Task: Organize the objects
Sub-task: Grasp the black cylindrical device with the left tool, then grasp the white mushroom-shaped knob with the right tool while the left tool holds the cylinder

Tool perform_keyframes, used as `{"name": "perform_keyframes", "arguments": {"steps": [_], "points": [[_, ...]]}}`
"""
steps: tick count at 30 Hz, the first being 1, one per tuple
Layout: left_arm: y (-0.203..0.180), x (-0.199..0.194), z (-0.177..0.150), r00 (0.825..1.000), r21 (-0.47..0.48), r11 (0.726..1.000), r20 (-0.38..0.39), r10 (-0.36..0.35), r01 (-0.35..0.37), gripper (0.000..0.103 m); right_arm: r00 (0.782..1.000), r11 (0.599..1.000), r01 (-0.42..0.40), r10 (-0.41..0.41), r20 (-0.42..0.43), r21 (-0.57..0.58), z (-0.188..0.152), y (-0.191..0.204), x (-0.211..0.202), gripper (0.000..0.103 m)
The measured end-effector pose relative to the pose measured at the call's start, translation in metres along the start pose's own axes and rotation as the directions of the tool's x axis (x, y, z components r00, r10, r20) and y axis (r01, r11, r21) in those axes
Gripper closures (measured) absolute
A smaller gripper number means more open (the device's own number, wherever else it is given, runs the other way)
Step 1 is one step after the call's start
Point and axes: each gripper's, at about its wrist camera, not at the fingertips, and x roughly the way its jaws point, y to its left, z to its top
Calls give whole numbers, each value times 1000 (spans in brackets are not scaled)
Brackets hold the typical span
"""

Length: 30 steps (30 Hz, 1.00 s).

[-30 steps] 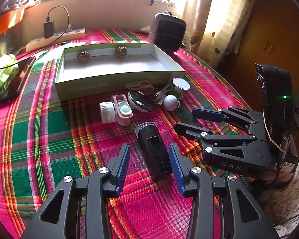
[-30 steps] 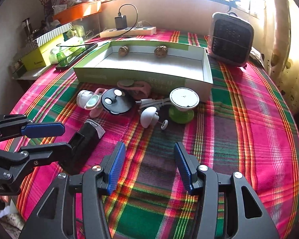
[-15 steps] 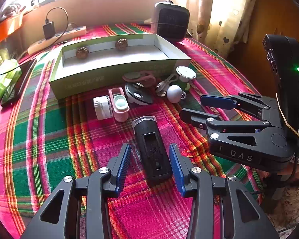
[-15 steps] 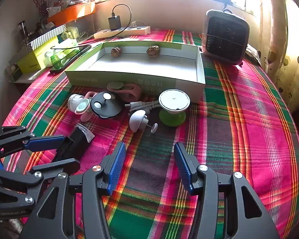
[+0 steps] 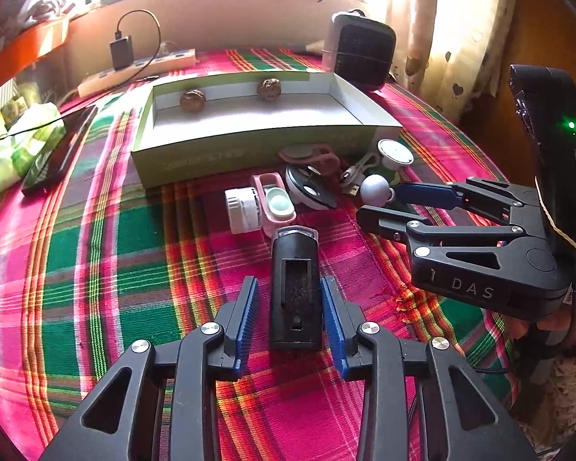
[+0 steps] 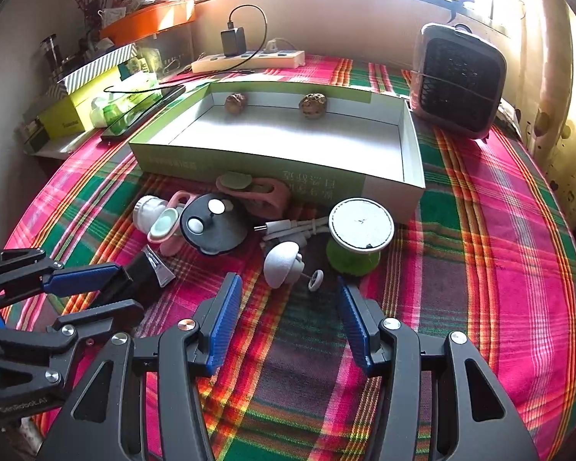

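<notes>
Your left tool [image 5: 288, 322] is closing its jaws around the black device [image 5: 295, 288], which lies flat on the plaid cloth [image 5: 96, 253] of the bench. In the left wrist view the right blue pad [image 5: 332, 322] is at the device's side and the left pad [image 5: 246, 319] stands a little off, so nothing is gripped. Just beyond the device sit a white jar [image 5: 242, 211] and a pink case [image 5: 274, 201], touching each other, then a black disc [image 5: 309, 192] and a grey ball [image 5: 376, 188]. Behind them is the open green box [image 5: 249, 150] with two walnuts [image 5: 192, 100] against its far wall. Your right tool [image 5: 395, 205] shows at the right, jaws apart, near the grey ball.

In the right wrist view your right tool [image 6: 286, 319] stands about half open over bare cloth, holding nothing. Just ahead of it lie the grey ball [image 6: 282, 263], a white cable [image 6: 288, 226] and a green spool [image 6: 359, 238] with a white top. The black device [image 6: 142, 276] sits between the left tool's [image 6: 96, 296] fingers at the lower left. The box [image 6: 249, 161] lies beyond the clutter, and a small fan [image 6: 459, 80] stands at its right corner.
</notes>
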Motion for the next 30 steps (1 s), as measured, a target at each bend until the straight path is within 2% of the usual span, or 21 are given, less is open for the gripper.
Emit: {"name": "perform_keyframes", "arguments": {"steps": [8, 12, 15, 21, 30], "points": [[9, -1, 0, 999, -25, 999, 15, 28, -28, 72, 1000, 1000, 4, -4, 0, -2, 4, 1, 4, 51], [12, -1, 0, 1000, -35, 999, 19, 20, -19, 72, 1000, 1000, 4, -4, 0, -2, 5, 1, 4, 52], [12, -1, 0, 1000, -36, 999, 20, 19, -18, 73, 1000, 1000, 8, -8, 1, -2, 5, 1, 4, 60], [13, -2, 0, 1000, -38, 999, 24, 18, -17, 74, 1000, 1000, 14, -14, 5, 5, 4, 0, 4, 70], [13, -2, 0, 999, -37, 999, 26, 19, -18, 78, 1000, 1000, 12, -12, 7, 10, 4, 0, 2, 70]]}}
